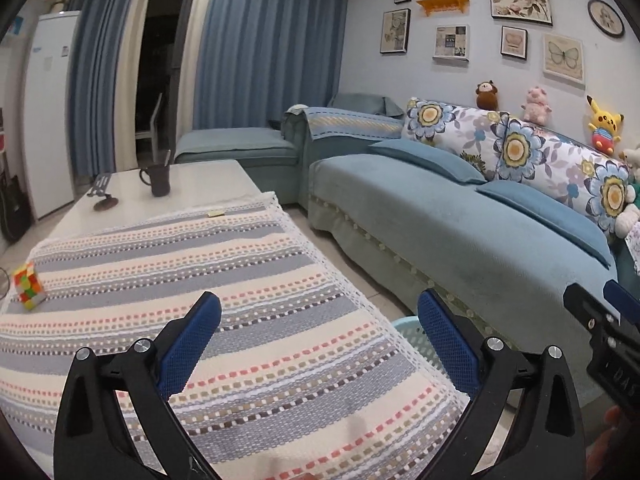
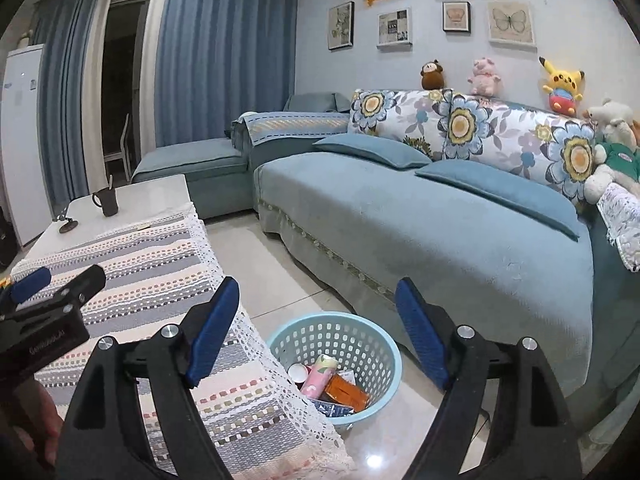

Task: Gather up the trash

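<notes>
On the floor between the cloth-covered surface (image 2: pixel 132 216) and the blue sofa (image 2: pixel 440 232), a pale blue basket (image 2: pixel 390 354) is sitting with trash already lying inside it: a pink tube (image 2: pixel 318 376), an orange packet (image 2: pixel 346 392), a small white cup (image 2: pixel 297 372) and a dark blue wrapper (image 2: pixel 332 410) at the bottom. In the right wrist view the right gripper (image 2: pixel 318 334) is hanging above the basket, its blue fingers (image 2: pixel 216 332) standing wide apart with nothing between them. The left gripper (image 1: pixel 320 344) is hovering over the near corner of the striped cloth (image 1: pixel 200 280), its fingers (image 1: pixel 192 344) spread as wide as they go and gripping nothing; only a sliver of the basket's rim (image 1: pixel 408 330) is peeking out past the cloth's lace edge in that view. Each gripper is showing at the edge of the other's camera, the left one at the left border of the right wrist view, the right one at the right border of the left wrist view.

Farther along the surface a colourful puzzle cube (image 1: pixel 29 286) is resting on the cloth near its left edge, and a small yellowish scrap (image 1: pixel 215 213) is lying where the cloth meets the bare white top. Beyond it a dark mug (image 1: pixel 158 180) is standing upright, with a small dark stand (image 1: pixel 103 192) just beside it
</notes>
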`<act>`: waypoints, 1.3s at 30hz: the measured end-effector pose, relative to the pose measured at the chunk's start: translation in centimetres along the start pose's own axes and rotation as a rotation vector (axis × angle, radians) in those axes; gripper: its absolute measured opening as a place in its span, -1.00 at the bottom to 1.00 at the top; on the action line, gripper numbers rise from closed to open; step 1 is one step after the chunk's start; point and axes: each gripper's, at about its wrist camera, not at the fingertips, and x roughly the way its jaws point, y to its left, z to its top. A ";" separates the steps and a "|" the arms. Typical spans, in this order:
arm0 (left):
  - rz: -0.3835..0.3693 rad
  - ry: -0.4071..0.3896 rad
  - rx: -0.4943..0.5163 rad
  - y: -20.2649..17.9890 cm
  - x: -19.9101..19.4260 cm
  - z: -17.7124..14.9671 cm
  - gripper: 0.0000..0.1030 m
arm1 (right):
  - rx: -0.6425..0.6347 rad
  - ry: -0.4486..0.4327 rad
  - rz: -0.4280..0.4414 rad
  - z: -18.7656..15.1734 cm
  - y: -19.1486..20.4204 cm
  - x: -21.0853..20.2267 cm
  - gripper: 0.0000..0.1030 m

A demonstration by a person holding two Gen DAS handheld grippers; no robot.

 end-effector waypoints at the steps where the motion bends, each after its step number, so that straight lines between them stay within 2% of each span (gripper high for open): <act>1: 0.001 -0.002 0.000 0.0 0.0 0.0 0.85 | -0.005 0.000 -0.003 -0.2 0.1 0.1 0.48; 10: 0.024 -0.005 0.017 -0.4 0.3 -0.2 0.85 | -0.007 0.029 -0.008 -1.3 0.3 1.0 0.49; 18: 0.004 0.002 -0.006 -0.2 0.2 -0.3 0.85 | 0.046 0.037 -0.009 -1.0 -0.8 0.9 0.70; 21: -0.013 0.003 -0.007 -0.2 0.1 -0.4 0.85 | 0.054 0.028 -0.013 -0.8 -1.0 0.5 0.71; 28: 0.009 -0.024 0.019 -0.6 -0.3 -0.7 0.85 | 0.054 0.035 0.001 -0.8 -1.0 0.5 0.71; 39: 0.016 -0.012 0.031 -1.0 -0.1 -0.7 0.85 | 0.046 0.076 0.013 -1.5 -0.7 1.7 0.71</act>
